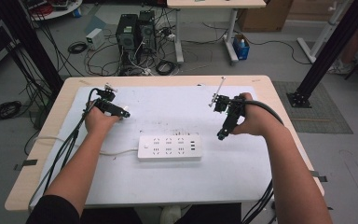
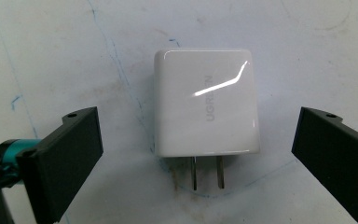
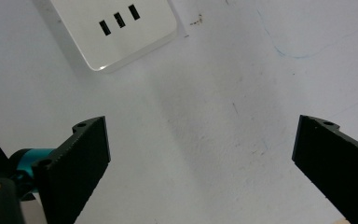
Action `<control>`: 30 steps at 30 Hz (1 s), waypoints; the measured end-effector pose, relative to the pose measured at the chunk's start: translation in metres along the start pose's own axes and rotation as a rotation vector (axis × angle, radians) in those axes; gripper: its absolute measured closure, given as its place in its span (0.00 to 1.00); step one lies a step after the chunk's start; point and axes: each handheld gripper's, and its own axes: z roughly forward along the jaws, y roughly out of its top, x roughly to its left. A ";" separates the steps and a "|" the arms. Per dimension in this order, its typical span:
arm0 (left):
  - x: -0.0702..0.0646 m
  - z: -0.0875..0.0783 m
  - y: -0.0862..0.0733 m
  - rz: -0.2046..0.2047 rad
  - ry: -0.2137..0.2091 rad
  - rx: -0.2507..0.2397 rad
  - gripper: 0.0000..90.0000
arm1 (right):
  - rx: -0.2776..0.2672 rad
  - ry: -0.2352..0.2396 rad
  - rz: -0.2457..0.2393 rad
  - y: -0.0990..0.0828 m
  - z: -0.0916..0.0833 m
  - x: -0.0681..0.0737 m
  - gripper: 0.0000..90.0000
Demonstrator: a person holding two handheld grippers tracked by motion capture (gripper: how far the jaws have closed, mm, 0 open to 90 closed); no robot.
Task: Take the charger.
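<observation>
While both tools gape, white charger (image 2: 206, 102) lies between left tool (image 2: 193, 140) jaws, untouched.

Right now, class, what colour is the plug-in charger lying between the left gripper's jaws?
White, glossy, with faint grey lettering; the charger shows best in the left gripper view.

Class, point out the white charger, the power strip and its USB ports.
white charger (image 2: 205, 105), left gripper view, glossy top face
power strip (image 1: 168, 147), high view, middle of top
USB ports (image 3: 118, 20), right gripper view, middle slot
</observation>
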 end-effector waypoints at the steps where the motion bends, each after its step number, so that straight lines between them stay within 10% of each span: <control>1: 0.000 0.001 0.000 0.003 0.000 -0.001 0.02 | 0.002 -0.001 0.003 0.000 0.000 0.000 0.04; 30: -0.005 0.007 0.000 0.045 0.056 -0.016 0.34 | 0.004 0.000 0.004 0.003 0.005 -0.007 0.04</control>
